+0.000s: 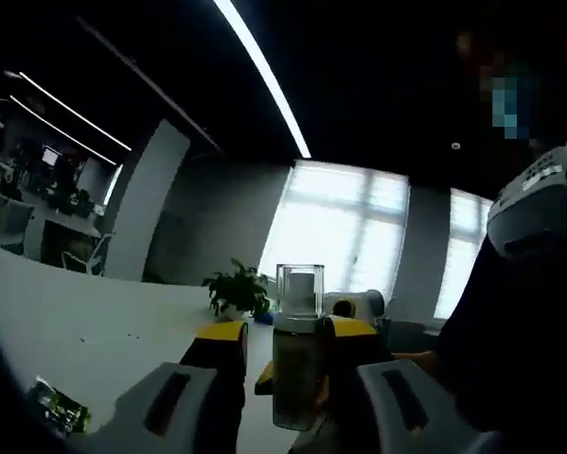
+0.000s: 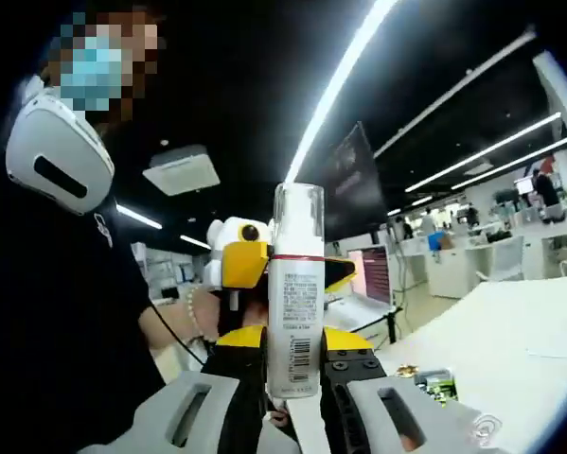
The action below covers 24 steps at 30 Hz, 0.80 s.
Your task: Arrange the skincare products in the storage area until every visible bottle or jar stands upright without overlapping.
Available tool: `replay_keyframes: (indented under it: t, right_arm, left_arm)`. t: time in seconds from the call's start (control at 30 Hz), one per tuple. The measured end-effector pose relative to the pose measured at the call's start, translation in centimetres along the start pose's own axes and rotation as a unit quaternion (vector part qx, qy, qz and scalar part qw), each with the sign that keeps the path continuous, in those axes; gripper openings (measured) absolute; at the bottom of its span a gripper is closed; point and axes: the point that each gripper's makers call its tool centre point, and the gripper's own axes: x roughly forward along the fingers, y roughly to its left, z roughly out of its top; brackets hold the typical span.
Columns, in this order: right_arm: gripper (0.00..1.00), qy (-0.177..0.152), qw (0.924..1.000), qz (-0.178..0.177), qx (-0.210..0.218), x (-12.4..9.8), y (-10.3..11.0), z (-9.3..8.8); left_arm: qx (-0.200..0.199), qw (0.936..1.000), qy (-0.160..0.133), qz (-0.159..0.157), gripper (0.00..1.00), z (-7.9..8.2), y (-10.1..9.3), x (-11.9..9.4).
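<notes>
Left tongs (image 1: 297, 374) clamp an upright olive bottle (image 1: 297, 364) between their jaws; right tongs (image 2: 295, 364) clamp a white bottle (image 2: 295, 312); both held above the worktop (image 1: 94, 326); neither yet placed, so arranging remains

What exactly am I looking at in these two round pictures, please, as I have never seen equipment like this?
A person holds a hand-held gripper in each hand, and a fisheye camera rides on each, looking along its jaws. In the left gripper view, the left hand-held gripper is closed on a translucent pump bottle, lifted above a white table with a small green packet and a potted plant farther back. In the right gripper view, the right hand-held gripper is closed on a white pump bottle, with the other gripper's yellow jaws behind it. Both bottles stand upright in the jaws.
</notes>
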Motion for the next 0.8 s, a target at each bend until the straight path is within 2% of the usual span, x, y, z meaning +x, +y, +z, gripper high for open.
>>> replay_keyframes:
  t: [0.07, 0.1, 0.17, 0.27, 0.33, 0.5, 0.63, 0.73, 0.8]
  right_arm:
    - [0.1, 0.003, 1.0, -0.001, -0.006, 0.1, -0.2, -0.1]
    - [0.1, 0.01, 0.9999, 0.01, 0.004, 0.1, 0.0, -0.3]
    - [0.11, 0.012, 0.9999, 0.008, -0.004, 0.3, 0.0, -0.3]
    - [0.12, 0.032, 0.9994, 0.009, -0.01, 0.2, -0.1, -0.7]
    - [0.12, 0.046, 0.9986, 0.003, -0.028, 0.1, -0.3, -1.0]
    - [0.12, 0.077, 0.9963, 0.001, -0.037, -0.1, -0.5, -1.7]
    - [0.13, 0.098, 0.9939, 0.011, -0.05, -0.4, -0.1, -2.0]
    - [0.13, 0.107, 0.9928, 0.016, -0.052, -0.6, 0.0, -2.1]
    - [0.12, 0.111, 0.992, 0.023, -0.056, -0.7, 0.2, -2.1]
  left_arm:
    - [0.007, 0.9998, -0.001, -0.017, 0.2, 0.2, -0.6, 0.0]
    - [0.015, 0.9996, 0.005, -0.021, 0.19, 0.1, -0.7, 0.1]
    - [0.015, 0.9997, 0.008, -0.018, 0.19, 0.0, -0.6, 0.2]
    - [0.009, 0.9997, 0.019, -0.013, 0.18, -0.4, -0.4, 0.2]
    - [0.017, 0.9995, 0.027, -0.009, 0.17, -0.7, -0.4, 0.4]
    - [0.039, 0.9978, 0.053, -0.009, 0.17, -1.5, -0.6, 0.7]
    - [0.053, 0.9963, 0.067, -0.014, 0.17, -1.8, -0.8, 0.8]
    - [0.065, 0.9937, 0.09, -0.018, 0.17, -2.7, -1.0, 0.9]
    - [0.064, 0.9931, 0.095, -0.023, 0.17, -3.1, -1.2, 0.9]
